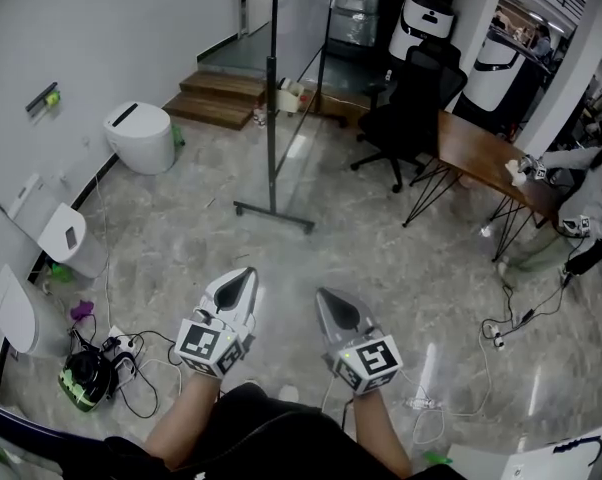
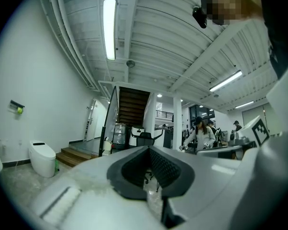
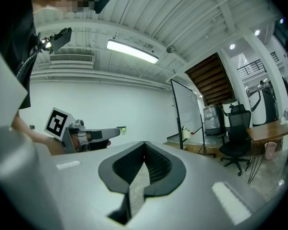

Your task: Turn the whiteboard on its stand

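The whiteboard (image 1: 299, 63) stands on its black wheeled stand (image 1: 273, 214) in the middle of the floor, turned nearly edge-on to me. It also shows far off as the whiteboard (image 2: 110, 121) in the left gripper view and as the whiteboard (image 3: 187, 110) in the right gripper view. My left gripper (image 1: 244, 274) and right gripper (image 1: 324, 294) are held low in front of me, well short of the stand. Both point toward the board with their jaws together and nothing between them. The left gripper (image 2: 149, 150) and the right gripper (image 3: 144, 144) show closed tips in their own views.
A white toilet-like unit (image 1: 141, 136) sits at the left wall, with wooden steps (image 1: 221, 96) behind the board. A black office chair (image 1: 409, 113) and a wooden table (image 1: 486, 150) stand to the right, where a person (image 1: 591, 200) works. Cables and a power strip (image 1: 121, 353) lie at lower left.
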Demonstrator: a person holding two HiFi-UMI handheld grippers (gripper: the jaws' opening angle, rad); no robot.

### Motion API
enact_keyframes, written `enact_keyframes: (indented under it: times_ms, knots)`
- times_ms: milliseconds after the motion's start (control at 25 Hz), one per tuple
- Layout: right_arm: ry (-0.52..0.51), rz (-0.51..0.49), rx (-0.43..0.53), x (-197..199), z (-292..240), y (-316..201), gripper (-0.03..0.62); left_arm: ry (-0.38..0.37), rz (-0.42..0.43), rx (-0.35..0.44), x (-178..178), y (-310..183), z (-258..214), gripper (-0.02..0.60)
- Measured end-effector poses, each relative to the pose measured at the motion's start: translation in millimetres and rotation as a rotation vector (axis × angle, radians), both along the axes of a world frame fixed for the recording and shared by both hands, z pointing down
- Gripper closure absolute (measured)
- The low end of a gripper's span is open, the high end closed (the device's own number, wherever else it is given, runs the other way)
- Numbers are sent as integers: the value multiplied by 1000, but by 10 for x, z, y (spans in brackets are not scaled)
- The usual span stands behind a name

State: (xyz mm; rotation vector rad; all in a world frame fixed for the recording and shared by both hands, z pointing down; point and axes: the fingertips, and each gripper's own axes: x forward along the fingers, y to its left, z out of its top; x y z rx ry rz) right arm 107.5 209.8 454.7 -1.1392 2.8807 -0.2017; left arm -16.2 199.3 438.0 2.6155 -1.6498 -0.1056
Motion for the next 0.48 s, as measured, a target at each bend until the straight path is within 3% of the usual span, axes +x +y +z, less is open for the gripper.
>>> enact_keyframes:
  times_ms: [480]
  knots:
    - [-28, -7, -17, 174, 73, -32, 586, 2, -44, 10, 6, -54, -33, 580]
